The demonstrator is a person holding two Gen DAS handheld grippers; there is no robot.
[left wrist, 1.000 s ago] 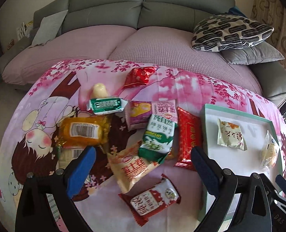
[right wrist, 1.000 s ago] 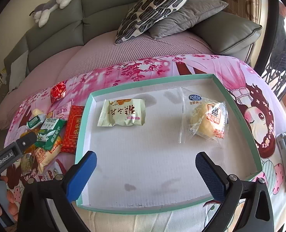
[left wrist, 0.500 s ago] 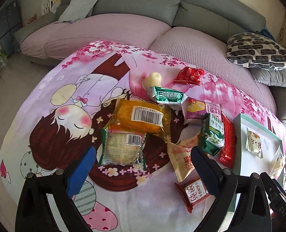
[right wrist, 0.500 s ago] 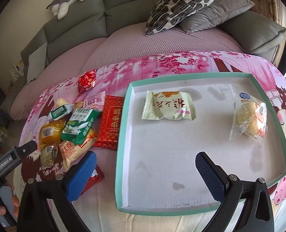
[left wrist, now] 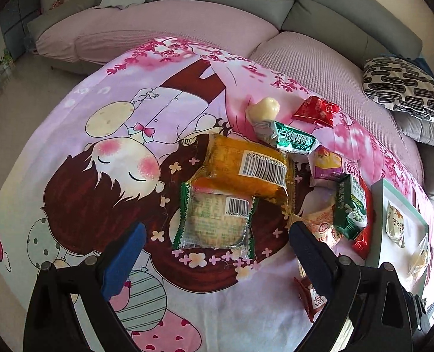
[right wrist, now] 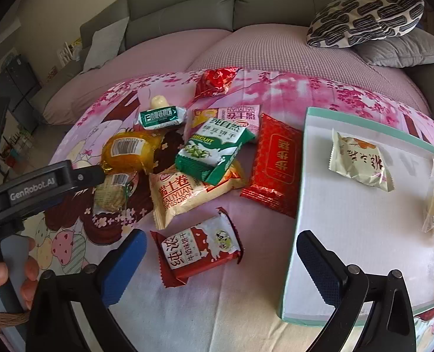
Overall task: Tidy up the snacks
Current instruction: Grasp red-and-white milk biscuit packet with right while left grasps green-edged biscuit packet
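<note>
Cartoon-print pink cloth [left wrist: 99, 152] before a grey sofa, left wrist view: left gripper [left wrist: 214, 252], jaws spread and empty, poised over the green-edged clear cake packet [left wrist: 214, 220], which lies partly under the orange packet [left wrist: 246, 170]. Right wrist view: right gripper [right wrist: 220, 267], jaws likewise apart and empty, over the red-and-white milk snack packet [right wrist: 198, 248]; teal-rimmed tray [right wrist: 293, 234], right, holds two packets. Risk, judged: closing on the overlapped cake packet may drag the orange one along or crush the cake.

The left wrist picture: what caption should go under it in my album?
An open left gripper hovers over a clear-wrapped cake beside the snack pile.
</note>
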